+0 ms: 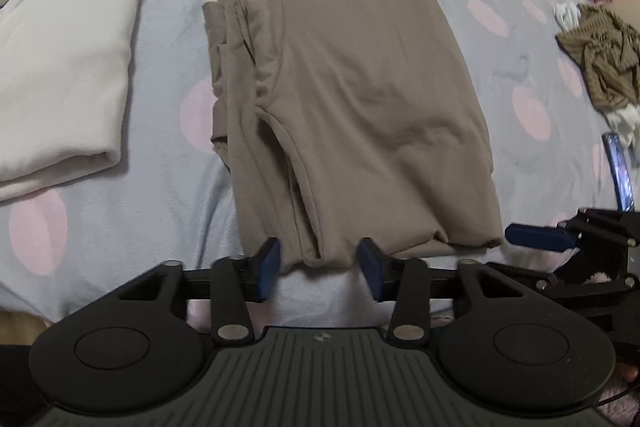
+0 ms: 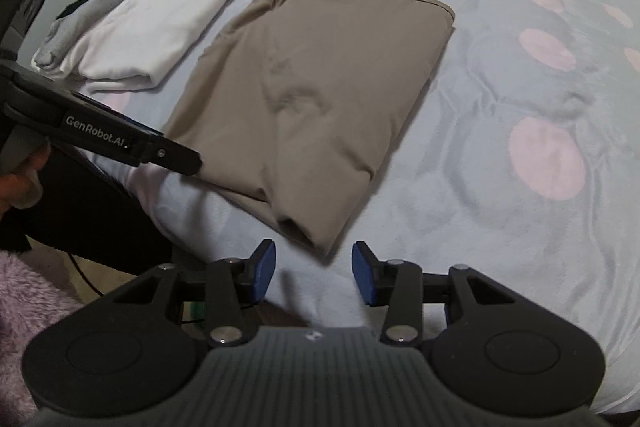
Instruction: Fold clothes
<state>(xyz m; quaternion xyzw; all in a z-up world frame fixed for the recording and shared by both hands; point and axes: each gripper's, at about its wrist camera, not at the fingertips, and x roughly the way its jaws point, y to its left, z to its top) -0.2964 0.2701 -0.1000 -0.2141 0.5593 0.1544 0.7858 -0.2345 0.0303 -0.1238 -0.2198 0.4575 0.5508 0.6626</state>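
Simply folded tan garment [image 1: 360, 99] on dotted bedspread [image 1: 160, 227] — both tools [image 1: 318, 269] [image 2: 314, 273] agape.

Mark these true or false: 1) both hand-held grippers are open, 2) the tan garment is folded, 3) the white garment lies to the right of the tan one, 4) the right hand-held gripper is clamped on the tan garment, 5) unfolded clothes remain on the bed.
1) True: the left hand-held gripper and the right hand-held gripper both stand open.
2) True: the tan garment lies folded on the bed.
3) False: the white garment lies to its left.
4) False: its jaws are apart, holding nothing.
5) True: a crumpled olive garment sits at the right.
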